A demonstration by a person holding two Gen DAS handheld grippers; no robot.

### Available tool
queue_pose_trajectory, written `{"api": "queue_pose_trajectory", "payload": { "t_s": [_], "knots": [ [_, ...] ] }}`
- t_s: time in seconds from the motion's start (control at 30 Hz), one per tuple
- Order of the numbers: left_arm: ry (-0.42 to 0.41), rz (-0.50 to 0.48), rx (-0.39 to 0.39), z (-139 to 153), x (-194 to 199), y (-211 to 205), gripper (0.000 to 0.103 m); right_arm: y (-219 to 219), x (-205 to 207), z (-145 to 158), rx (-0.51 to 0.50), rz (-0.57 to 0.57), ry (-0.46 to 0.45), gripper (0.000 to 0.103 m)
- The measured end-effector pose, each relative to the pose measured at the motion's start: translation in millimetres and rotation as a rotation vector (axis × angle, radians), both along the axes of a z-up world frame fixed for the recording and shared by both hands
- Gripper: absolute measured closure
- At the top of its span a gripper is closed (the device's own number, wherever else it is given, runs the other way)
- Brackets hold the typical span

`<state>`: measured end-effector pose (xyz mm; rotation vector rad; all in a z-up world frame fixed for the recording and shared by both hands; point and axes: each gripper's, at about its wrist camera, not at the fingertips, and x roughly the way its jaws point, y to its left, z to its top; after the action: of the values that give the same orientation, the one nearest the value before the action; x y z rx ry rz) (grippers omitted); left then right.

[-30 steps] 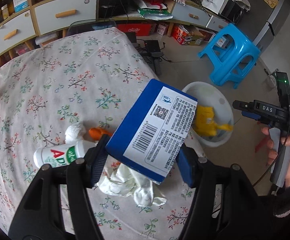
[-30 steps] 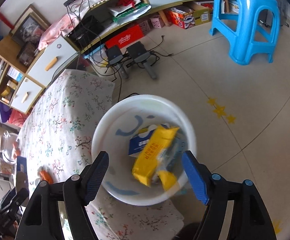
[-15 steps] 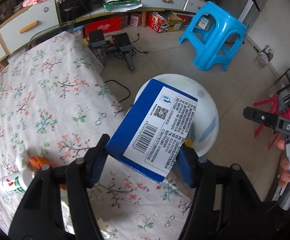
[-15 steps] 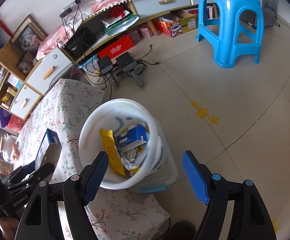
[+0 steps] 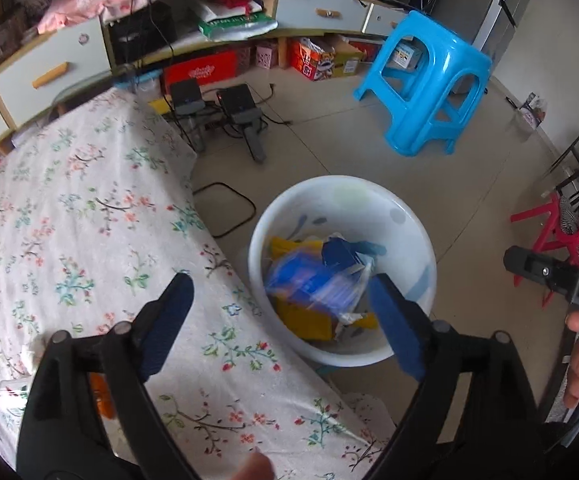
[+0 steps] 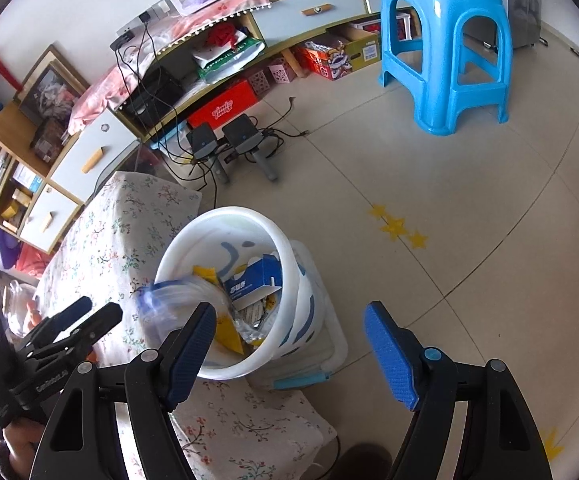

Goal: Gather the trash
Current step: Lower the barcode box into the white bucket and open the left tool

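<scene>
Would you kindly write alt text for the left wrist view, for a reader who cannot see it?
The left gripper, fingers opening and empty, hangs above a round white plastic basin of trash on the floor, a blurred blue box dropping into it. A floral tablecloth lies left, a blue plastic stool behind.

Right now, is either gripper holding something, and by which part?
Nothing is held. The left gripper is opening, the blue box falling clear into the white bin. The right gripper is empty.

Your bin (image 5: 417, 240) stands on the floor (image 5: 329, 148) just right of the surface (image 5: 89, 220), trash (image 5: 313, 280) inside; the stool (image 5: 429, 80) sits well behind it.
</scene>
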<state>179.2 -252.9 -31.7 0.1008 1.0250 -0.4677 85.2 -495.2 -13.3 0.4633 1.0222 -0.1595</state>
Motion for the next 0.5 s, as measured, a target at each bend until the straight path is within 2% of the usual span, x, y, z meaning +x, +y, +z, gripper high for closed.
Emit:
{"api": "queue_pose_trajectory", "payload": {
  "t_s": [0.27, 0.5],
  "knots": [
    [-0.021, 0.056, 0.001, 12, -14, 45, 0.007, 21, 4, 4, -0.034, 0.037, -0.006, 0.025],
    [-0.068, 0.124, 0.007, 28, -37, 112, 0.002, 54, 12, 8, -0.061, 0.096, -0.007, 0.024]
  ]
}}
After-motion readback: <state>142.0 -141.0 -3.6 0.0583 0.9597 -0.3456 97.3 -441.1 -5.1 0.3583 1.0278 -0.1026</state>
